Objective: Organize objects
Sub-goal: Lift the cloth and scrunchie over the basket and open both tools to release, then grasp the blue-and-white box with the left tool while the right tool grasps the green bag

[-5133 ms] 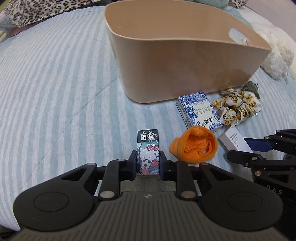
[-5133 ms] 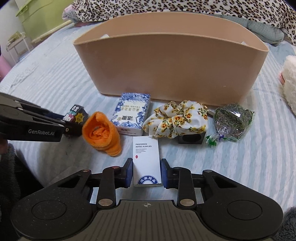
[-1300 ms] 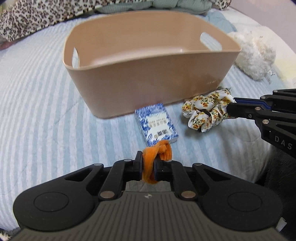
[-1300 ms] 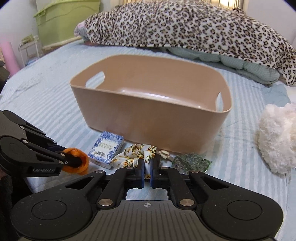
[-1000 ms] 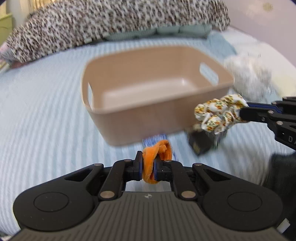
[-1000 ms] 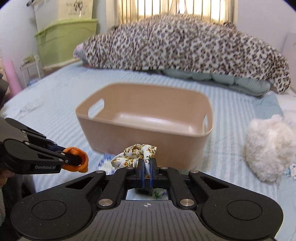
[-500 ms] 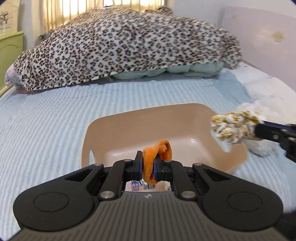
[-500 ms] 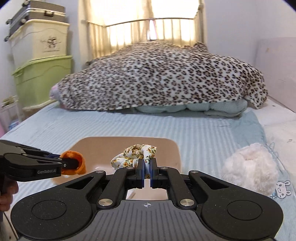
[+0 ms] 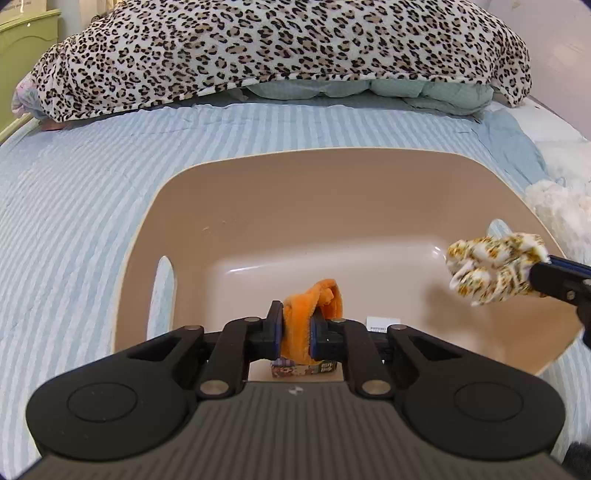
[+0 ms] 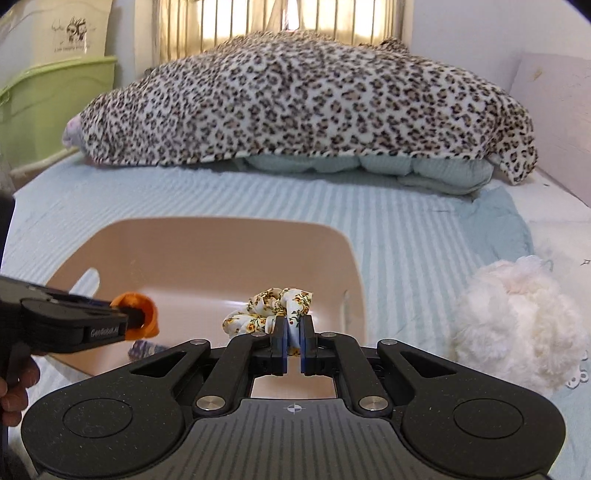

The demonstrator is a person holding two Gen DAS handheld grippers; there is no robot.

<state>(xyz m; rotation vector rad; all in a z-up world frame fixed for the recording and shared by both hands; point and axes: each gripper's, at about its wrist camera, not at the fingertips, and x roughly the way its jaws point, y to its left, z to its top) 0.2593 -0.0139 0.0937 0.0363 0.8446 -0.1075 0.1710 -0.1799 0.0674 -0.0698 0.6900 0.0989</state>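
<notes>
Both over the bin (image 9: 369, 192) at frame centre, left hand-held gripper (image 9: 295, 332) pinching orange cloth (image 9: 314, 306), right hand-held gripper (image 10: 293, 345) pinching scrunchie (image 10: 273, 306); next, release both inside

A home bedroom: striped bedsheet (image 10: 406, 229), leopard-print blanket (image 10: 295, 99), curtained window (image 10: 280, 18) behind

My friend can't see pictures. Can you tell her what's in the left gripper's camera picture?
The left gripper pinches an orange cloth above a tan basket on a blue striped bed. On the right, the right gripper holds a flowery scrunchie over the basket too.
</notes>
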